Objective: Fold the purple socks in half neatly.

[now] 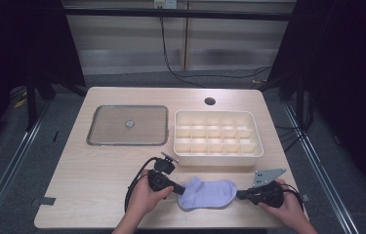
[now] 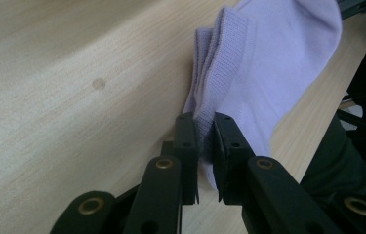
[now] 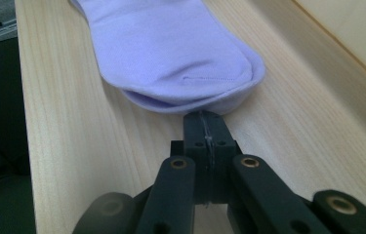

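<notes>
A pale purple sock (image 1: 207, 193) lies flat near the table's front edge, cuff to the left and toe to the right. My left gripper (image 1: 176, 189) is shut on the ribbed cuff edge (image 2: 205, 124), with fabric pinched between the jaws. My right gripper (image 1: 240, 195) is shut, its tips (image 3: 205, 117) meeting the toe's rim (image 3: 195, 105). The jaws press flat together and I see no fabric between them. In both gripper views the sock (image 3: 171, 48) shows two layers, one on the other.
A cream divided organiser tray (image 1: 218, 155) stands just behind the sock. A grey square mat (image 1: 128, 125) with a small round disc lies at the back left. A cable hole (image 1: 210, 101) sits near the far edge. The table's front edge (image 1: 161, 226) is close to both hands.
</notes>
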Action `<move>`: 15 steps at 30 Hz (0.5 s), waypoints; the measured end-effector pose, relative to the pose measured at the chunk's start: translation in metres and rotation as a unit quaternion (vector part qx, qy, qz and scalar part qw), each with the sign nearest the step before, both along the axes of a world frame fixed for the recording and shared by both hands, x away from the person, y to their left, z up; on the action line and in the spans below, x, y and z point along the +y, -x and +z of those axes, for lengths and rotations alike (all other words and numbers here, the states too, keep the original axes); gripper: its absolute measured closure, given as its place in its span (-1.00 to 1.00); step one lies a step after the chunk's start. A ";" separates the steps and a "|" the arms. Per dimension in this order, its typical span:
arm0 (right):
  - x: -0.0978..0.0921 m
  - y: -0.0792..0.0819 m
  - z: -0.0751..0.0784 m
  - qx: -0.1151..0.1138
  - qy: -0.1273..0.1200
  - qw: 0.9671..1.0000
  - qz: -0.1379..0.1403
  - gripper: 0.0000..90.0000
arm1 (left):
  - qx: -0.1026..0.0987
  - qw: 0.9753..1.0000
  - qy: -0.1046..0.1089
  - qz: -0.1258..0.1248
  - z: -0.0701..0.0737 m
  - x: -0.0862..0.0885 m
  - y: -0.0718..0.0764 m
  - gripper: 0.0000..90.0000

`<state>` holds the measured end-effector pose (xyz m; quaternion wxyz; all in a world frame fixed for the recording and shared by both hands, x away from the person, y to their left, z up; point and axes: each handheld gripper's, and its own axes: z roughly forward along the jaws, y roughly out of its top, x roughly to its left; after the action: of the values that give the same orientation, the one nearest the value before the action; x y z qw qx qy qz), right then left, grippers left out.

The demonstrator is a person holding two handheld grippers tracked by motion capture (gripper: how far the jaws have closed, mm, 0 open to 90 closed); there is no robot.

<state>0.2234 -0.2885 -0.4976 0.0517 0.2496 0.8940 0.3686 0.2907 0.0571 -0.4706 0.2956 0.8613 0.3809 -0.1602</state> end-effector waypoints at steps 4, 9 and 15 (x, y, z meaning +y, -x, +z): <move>0.000 0.000 0.000 -0.001 0.000 1.000 0.000 1.00 | 0.004 1.000 0.015 0.001 0.003 -0.001 0.001 0.81; 0.000 -0.001 0.000 0.001 -0.001 1.000 0.001 1.00 | 0.009 1.000 0.024 -0.006 0.007 -0.002 -0.001 0.81; 0.001 0.000 0.000 -0.002 0.001 1.000 0.002 1.00 | 0.010 1.000 0.029 -0.001 0.010 -0.003 -0.001 0.80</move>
<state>0.2238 -0.2876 -0.4975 0.0527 0.2471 0.8949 0.3679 0.2918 0.0543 -0.4602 0.3166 0.8510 0.3782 -0.1806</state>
